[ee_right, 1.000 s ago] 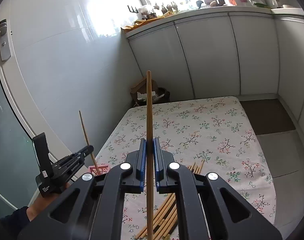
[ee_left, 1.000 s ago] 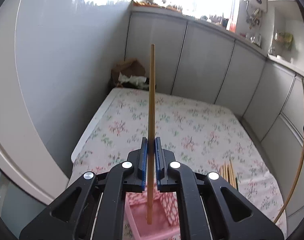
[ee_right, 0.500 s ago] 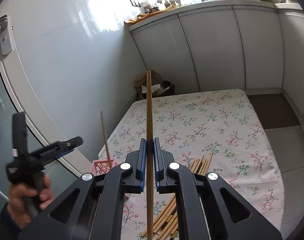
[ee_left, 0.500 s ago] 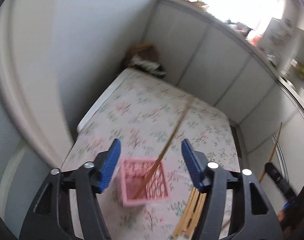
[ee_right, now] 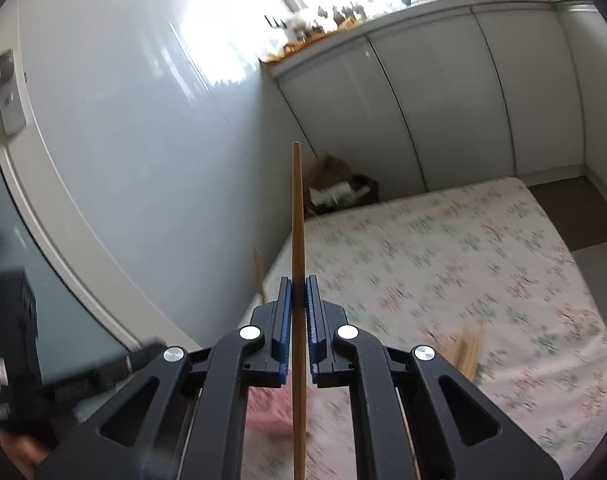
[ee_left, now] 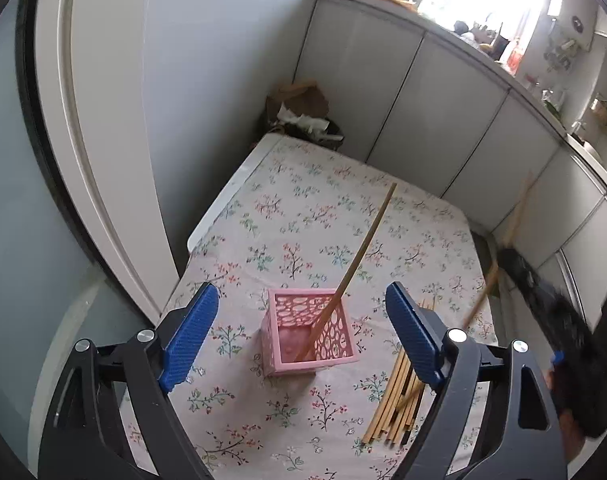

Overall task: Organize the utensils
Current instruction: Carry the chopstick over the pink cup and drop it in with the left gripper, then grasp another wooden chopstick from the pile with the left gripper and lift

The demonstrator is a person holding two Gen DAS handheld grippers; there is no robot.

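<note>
**One chopstick dropped, the next coming**

My left gripper [ee_left: 299,332] has let go; its jaws are opening, empty, above the pink basket [ee_left: 309,334], where the chopstick [ee_left: 351,272] now leans. My right gripper [ee_right: 299,320] clamps an upright chopstick [ee_right: 298,240] right of the basket.

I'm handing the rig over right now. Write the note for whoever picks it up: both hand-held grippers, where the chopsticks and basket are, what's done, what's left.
Left hand-held gripper: jaws opening, nothing between them, above the pink basket.
Right hand-held gripper: shut on one upright chopstick.
Pink basket: on the floral tablecloth, with one leaning chopstick in it.
Loose chopsticks: a bundle lying flat on the cloth, to the right of the basket in the left wrist view.
Done: one chopstick in the basket.
Left: drop the right gripper's chopstick into the basket, then likely move the bundle over, a stick at a time.
</note>
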